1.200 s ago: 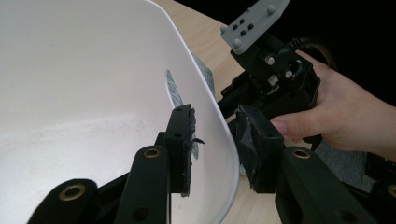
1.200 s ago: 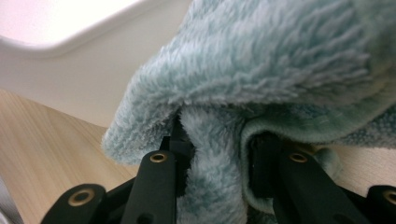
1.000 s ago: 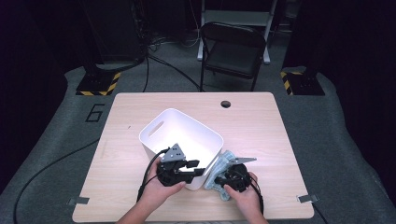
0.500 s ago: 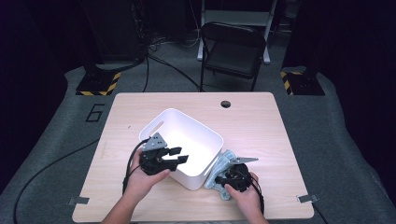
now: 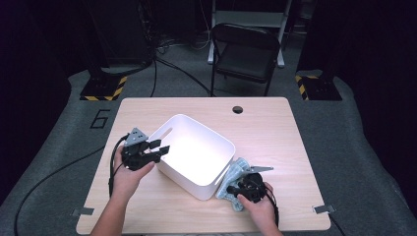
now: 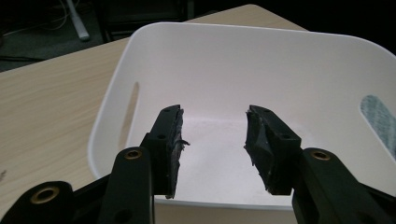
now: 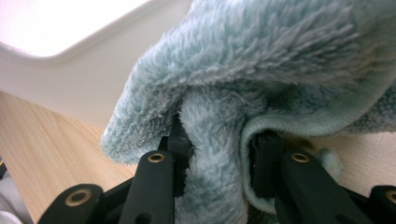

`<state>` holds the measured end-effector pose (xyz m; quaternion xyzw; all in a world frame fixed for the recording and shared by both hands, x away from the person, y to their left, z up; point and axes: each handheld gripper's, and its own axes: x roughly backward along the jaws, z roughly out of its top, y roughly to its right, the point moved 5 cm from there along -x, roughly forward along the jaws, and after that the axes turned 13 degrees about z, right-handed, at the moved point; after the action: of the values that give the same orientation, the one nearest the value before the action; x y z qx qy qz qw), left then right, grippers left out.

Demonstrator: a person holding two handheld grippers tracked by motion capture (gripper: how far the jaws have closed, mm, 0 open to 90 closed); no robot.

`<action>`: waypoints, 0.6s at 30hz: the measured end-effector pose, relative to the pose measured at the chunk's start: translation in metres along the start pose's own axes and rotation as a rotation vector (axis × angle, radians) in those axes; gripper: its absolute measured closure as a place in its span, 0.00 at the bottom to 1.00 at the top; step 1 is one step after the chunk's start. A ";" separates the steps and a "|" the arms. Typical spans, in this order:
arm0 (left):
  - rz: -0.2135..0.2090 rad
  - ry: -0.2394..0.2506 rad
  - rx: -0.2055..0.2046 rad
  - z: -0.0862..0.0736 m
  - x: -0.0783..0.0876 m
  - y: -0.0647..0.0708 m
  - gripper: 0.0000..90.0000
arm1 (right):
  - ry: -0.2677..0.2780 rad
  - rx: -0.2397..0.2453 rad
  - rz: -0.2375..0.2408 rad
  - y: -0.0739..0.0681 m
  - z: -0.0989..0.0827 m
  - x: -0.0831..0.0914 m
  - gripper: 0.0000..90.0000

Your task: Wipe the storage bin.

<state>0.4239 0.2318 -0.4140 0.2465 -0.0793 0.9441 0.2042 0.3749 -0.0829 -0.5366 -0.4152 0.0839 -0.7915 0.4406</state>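
You have one readable mark: a large grey "6" [image 5: 101, 118] on the dark floor mat [image 5: 59, 147], just off the table's [image 5: 275, 128] far-left corner, beyond and to the left of your left gripper [image 5: 160, 149]. Nothing else here carries legible text or labels.

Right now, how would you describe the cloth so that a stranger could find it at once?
Start at the wooden table and find the white tub in its middle. At the tub's near right corner the right tongs are pinching a fluffy cloth. It is pale blue-green, the one soft thing among hard ones.
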 end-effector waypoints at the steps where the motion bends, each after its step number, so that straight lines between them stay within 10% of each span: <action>1: 0.010 0.002 0.009 0.000 0.000 -0.004 0.61 | -0.002 0.001 0.000 0.000 0.000 0.001 0.75; 10: 0.132 0.011 0.017 -0.003 -0.001 -0.034 0.59 | 0.012 -0.002 -0.003 0.000 -0.002 0.005 0.75; 18: 0.145 -0.015 0.052 -0.010 -0.017 -0.046 0.58 | 0.029 -0.012 -0.026 0.003 -0.003 0.018 0.74</action>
<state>0.4530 0.2702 -0.4290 0.2524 -0.0736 0.9562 0.1284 0.3699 -0.0995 -0.5298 -0.4072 0.0898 -0.8026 0.4266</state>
